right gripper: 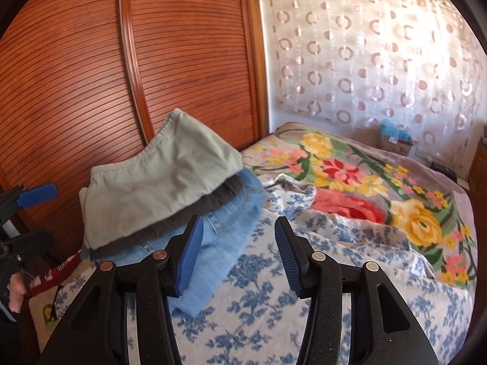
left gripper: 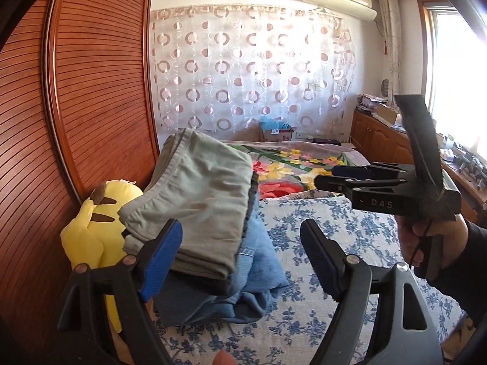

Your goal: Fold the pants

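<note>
- Folded green pants (right gripper: 158,179) top the stack (right gripper: 194,231), centre-left.
- Left gripper (left gripper: 243,258) and right gripper (right gripper: 239,255): both wide, empty.
- Judgement: square edges; avoid toppling.

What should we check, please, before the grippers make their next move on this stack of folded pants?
1. Left gripper open, nothing held: ok.
2. Right gripper open, nothing held: ok.
3. Green pants folded and lying on top of the stack: ok.
4. Stack squared up: not ok; the dark pants and blue jeans beneath stick out unevenly.
5. Another unfolded pair within reach on the floral bedsheet: cannot tell.
6. Yellow plush toy apart from the stack: cannot tell.
</note>
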